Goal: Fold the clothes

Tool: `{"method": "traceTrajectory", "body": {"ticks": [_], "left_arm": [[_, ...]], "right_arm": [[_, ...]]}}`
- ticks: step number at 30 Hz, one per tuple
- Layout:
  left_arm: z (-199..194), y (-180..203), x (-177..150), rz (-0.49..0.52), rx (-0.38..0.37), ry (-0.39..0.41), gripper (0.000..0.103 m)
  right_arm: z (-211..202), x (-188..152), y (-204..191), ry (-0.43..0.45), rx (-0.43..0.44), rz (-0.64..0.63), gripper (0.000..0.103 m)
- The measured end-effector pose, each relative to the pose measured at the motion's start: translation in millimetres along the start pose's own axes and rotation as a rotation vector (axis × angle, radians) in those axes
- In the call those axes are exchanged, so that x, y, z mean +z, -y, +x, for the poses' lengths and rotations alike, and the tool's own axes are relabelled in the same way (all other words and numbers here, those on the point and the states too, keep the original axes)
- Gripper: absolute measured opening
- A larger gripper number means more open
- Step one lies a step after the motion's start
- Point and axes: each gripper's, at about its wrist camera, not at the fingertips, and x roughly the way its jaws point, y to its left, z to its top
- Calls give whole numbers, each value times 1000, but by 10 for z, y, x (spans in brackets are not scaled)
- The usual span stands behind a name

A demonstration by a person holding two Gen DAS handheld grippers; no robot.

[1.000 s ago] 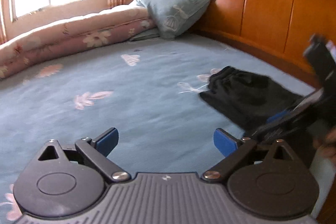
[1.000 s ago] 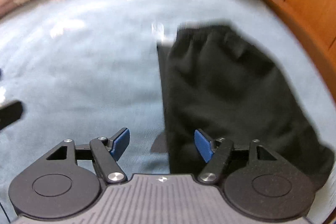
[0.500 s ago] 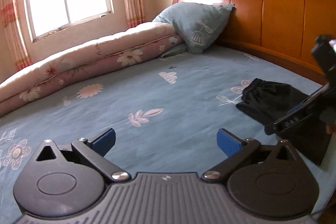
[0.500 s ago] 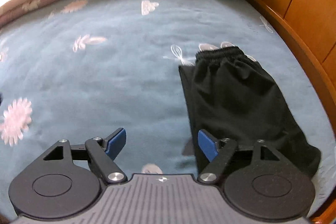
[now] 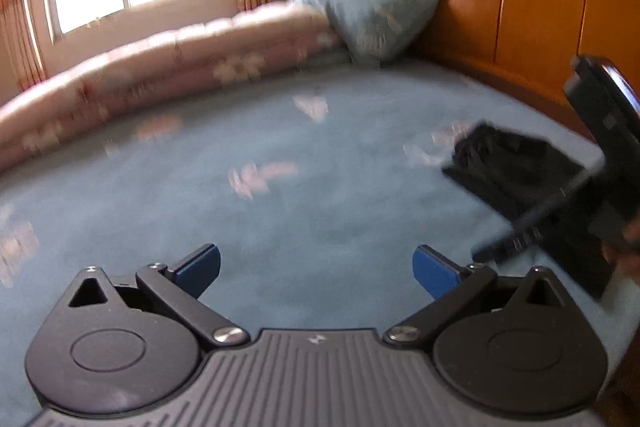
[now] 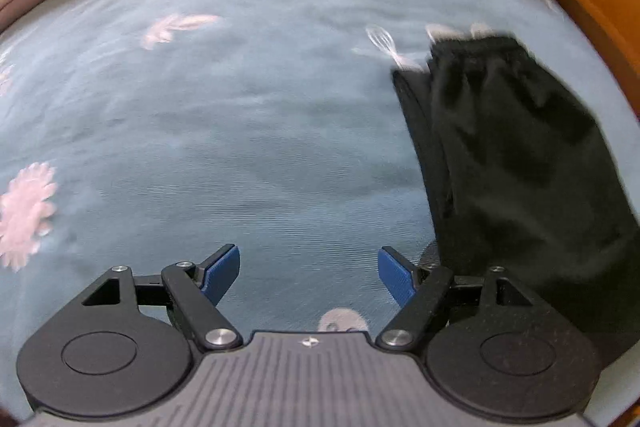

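My two grippers both stand wide with nothing between the blue pads: the left gripper [image 5: 316,269] over bare sheet, the right gripper [image 6: 309,273], whose jaws have just been opening, beside the garment. One pair of folded black fabric shorts [image 6: 520,163] lies to the right on the blue flowered bedsheet [image 6: 240,127], long axis running near to far, waistband at the far end. Its near end is hidden behind my right finger, and everything is motion-blurred.
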Motion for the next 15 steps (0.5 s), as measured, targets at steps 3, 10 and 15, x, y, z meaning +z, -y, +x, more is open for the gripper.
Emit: {"method": "traceTrajectory", "body": {"ticks": [3, 10, 15], "left_arm": [[-264, -53, 275, 34, 47, 92, 102], [-477, -377, 668, -74, 3, -133, 102], [-487, -560, 633, -182, 4, -410, 102]], "right_arm": [[-286, 14, -146, 6, 18, -35, 83], [-932, 24, -503, -37, 41, -52, 87], [-1136, 162, -620, -141, 26, 60, 90]]}}
